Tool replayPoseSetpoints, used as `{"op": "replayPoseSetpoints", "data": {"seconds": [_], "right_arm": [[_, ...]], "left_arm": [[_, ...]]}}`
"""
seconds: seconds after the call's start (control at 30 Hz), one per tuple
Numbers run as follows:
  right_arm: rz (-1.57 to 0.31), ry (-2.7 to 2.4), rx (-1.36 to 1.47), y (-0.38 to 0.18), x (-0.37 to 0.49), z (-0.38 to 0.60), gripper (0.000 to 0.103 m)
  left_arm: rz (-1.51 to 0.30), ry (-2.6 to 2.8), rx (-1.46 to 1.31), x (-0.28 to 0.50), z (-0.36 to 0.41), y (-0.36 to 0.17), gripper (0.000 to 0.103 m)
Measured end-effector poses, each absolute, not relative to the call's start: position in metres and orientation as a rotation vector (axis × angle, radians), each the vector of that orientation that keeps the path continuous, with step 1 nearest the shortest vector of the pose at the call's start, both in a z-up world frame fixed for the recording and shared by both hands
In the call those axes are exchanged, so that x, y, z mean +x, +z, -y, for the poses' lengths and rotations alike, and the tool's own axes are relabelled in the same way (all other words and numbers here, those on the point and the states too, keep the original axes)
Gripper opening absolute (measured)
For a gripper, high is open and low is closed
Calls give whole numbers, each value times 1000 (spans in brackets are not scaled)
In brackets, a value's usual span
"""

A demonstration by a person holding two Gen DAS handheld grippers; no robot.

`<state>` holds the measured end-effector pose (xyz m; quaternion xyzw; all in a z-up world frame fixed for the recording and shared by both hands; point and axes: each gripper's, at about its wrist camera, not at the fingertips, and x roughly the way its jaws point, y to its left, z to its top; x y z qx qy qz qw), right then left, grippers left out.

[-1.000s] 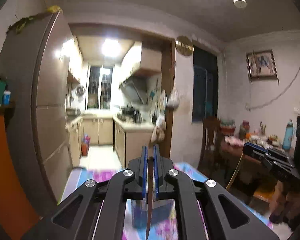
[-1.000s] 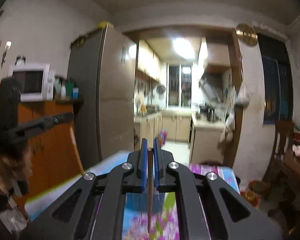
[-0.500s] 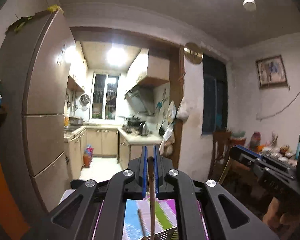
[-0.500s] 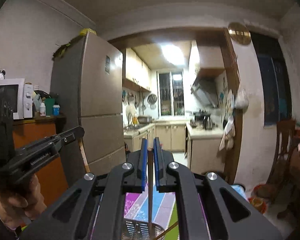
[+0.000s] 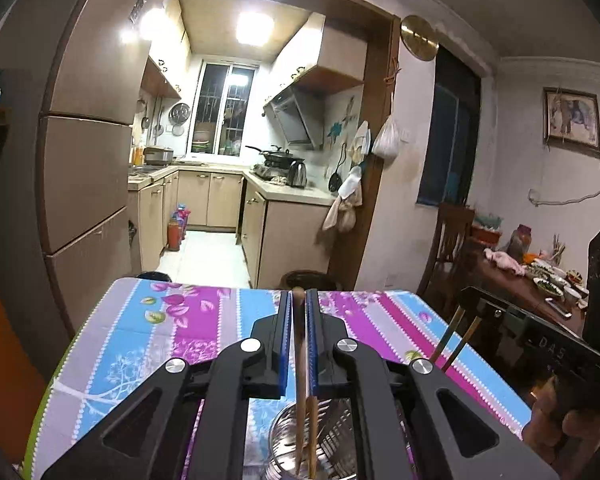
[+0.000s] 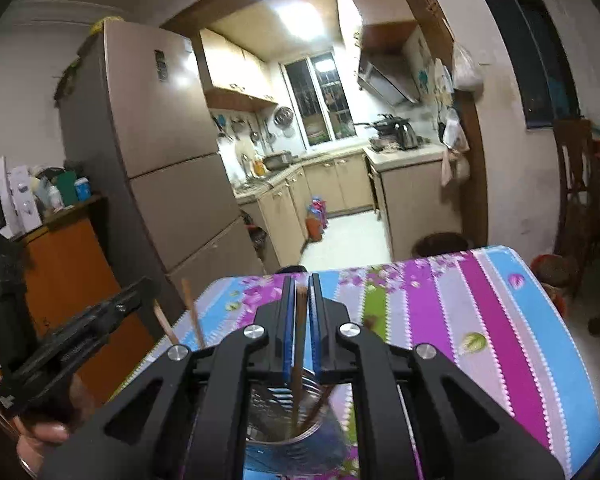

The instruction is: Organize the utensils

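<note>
**Both claws clamped on chopsticks above the metal holder**

The left gripper (image 5: pixel 299 320) is seen clamped narrow on a pair of wooden chopsticks (image 5: pixel 302 408), whose lower ends hang inside the mouth of a perforated steel utensil holder (image 5: pixel 332 436). The right gripper (image 6: pixel 301 308) is likewise closed tight on a second pair of chopsticks (image 6: pixel 297 376), pointed down into the same holder (image 6: pixel 284 420). The holder stands on a table covered by a striped floral tablecloth (image 5: pixel 188 328).

The delivery step is judged nearly complete: both pairs are positioned over or within the holder but not yet released. Opening of the jaws is what remains. Whether further utensils await sorting cannot be told, since little of the near table is shown.
</note>
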<state>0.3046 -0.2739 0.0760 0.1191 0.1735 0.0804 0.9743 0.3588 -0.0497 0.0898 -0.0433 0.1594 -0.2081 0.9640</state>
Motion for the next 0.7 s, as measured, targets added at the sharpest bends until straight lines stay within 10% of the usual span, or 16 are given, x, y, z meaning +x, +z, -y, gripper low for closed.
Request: {"op": "replayPoseSetpoints", "data": {"seconds": [0.3,0.7], "right_arm": [[-188,59,181,121,232,325,12],[-146,-167,-24,86,-6,372,84]], "left_arm": [[-163,-364,-134,295,-12,144,25],[-140,-217,251,93,-68,95,57]]}}
